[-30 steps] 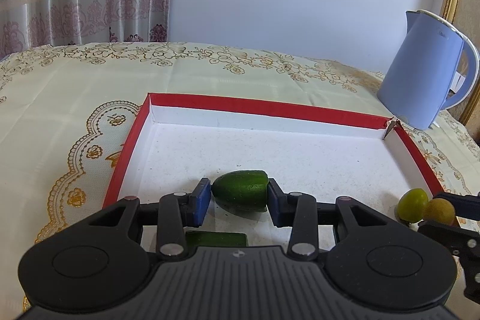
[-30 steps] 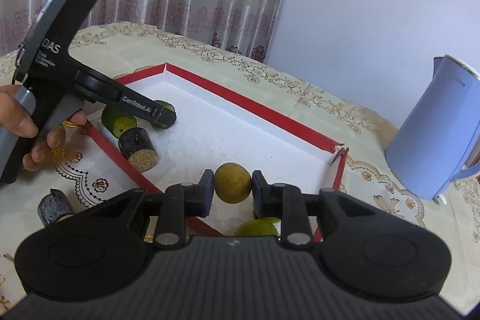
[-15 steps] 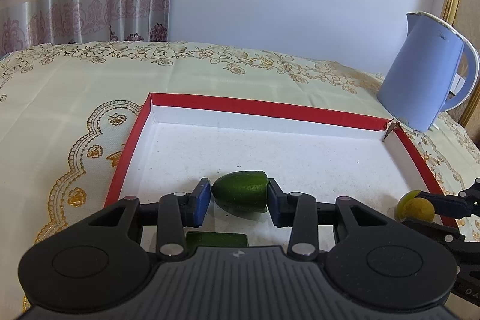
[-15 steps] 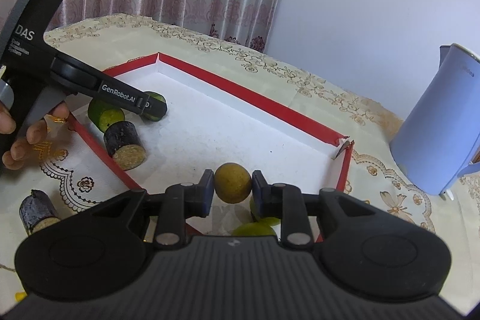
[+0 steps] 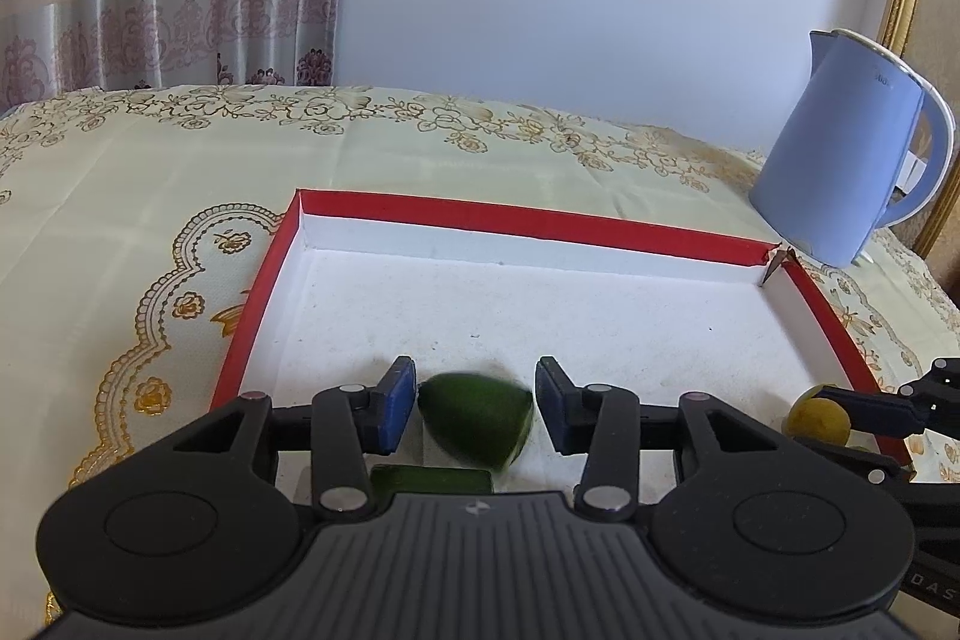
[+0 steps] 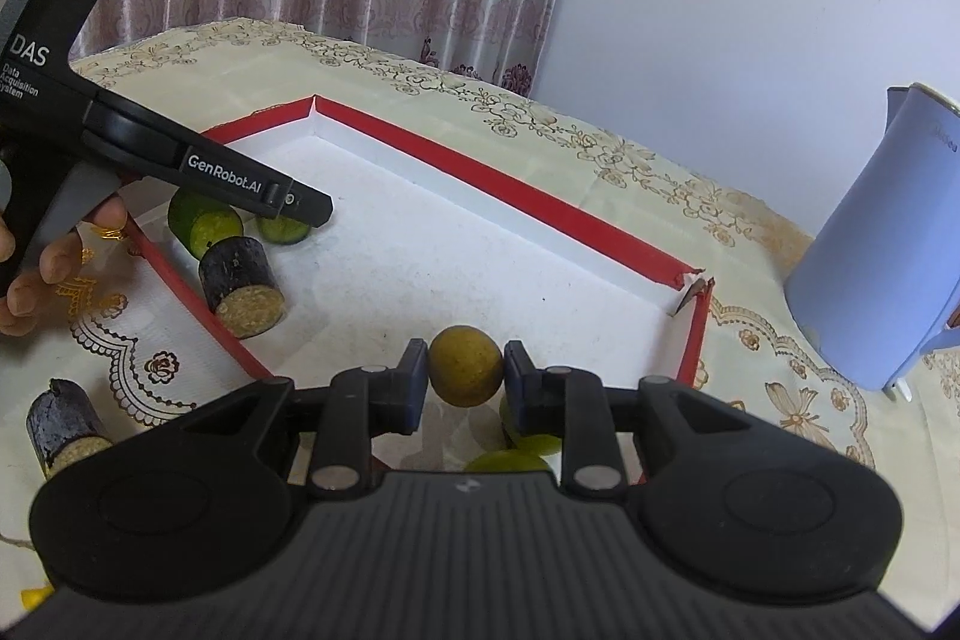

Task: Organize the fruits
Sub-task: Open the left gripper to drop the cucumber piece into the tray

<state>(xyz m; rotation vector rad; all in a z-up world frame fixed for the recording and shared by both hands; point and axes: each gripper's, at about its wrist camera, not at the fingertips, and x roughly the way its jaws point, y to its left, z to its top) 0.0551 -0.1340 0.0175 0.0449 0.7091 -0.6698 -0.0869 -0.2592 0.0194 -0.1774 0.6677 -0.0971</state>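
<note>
In the left wrist view my left gripper [image 5: 475, 403] hangs low over the near part of the red-rimmed white tray [image 5: 540, 220]. Its jaws are opening. A dark green cut fruit piece [image 5: 477, 415] sits blurred between the blue pads with a small gap on each side. A second green piece [image 5: 429, 478] lies just below it. In the right wrist view my right gripper [image 6: 465, 376] is shut on a round yellow fruit [image 6: 465, 367] above the tray's [image 6: 480, 172] near right corner. The left gripper [image 6: 300, 211] shows there too, over the green piece [image 6: 282, 232].
A green lime [image 6: 201, 223] and a dark cane stub [image 6: 243, 289] lie at the tray's left edge. Another stub [image 6: 60, 424] rests on the cloth. Yellow-green fruits [image 6: 531, 439] sit under my right gripper. A blue kettle [image 5: 840, 160] stands beyond the tray's right corner. A hand [image 6: 36, 268] holds the left handle.
The left jaws have spread, letting go of the green piece, which has dropped slightly and is blurred. The right gripper keeps its hold on the yellow fruit and has barely shifted.
</note>
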